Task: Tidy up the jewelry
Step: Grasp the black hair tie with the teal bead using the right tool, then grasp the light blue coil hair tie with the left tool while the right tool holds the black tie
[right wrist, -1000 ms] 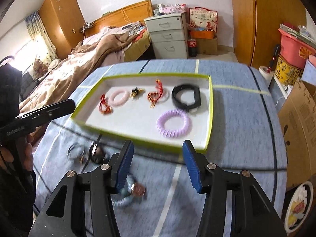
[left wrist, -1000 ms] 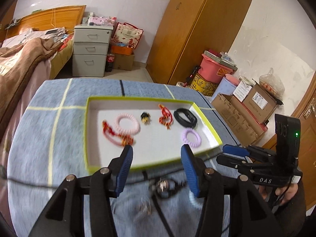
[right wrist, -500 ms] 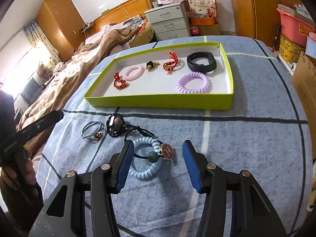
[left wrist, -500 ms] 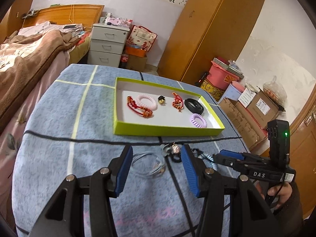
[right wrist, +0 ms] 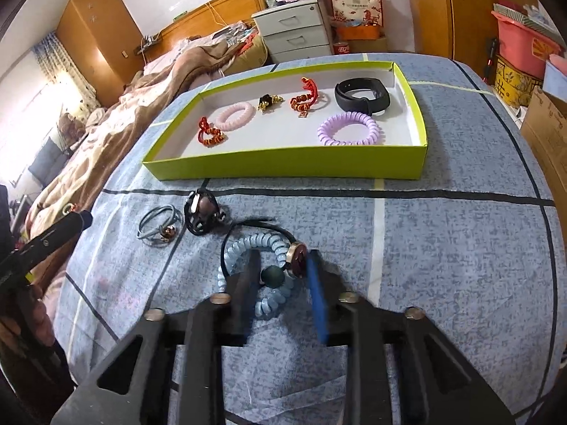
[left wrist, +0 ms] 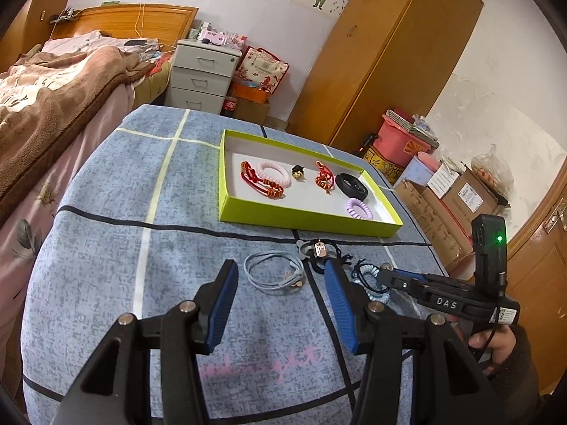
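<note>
1. the left gripper (left wrist: 280, 285), its blue-padded jaws standing apart and holding nothing, hovers over the pale blue-grey cord bracelet with a copper bead (left wrist: 274, 272) on the blue grid-patterned cloth (left wrist: 106, 248), probably lined up to lift it.
2. the right gripper (right wrist: 281, 274) has just been closing its jaws around the light blue coiled hair tie with a dark bead and a round gold charm (right wrist: 255, 248). the motion-blurred pads flank the coil, and i cannot tell whether they grip it yet.
3. the shallow lime-green cardboard tray with a white floor (right wrist: 283, 166) sits just beyond the loose pieces, so each one has a short trip. it already holds several bracelets and hair ties.
</note>
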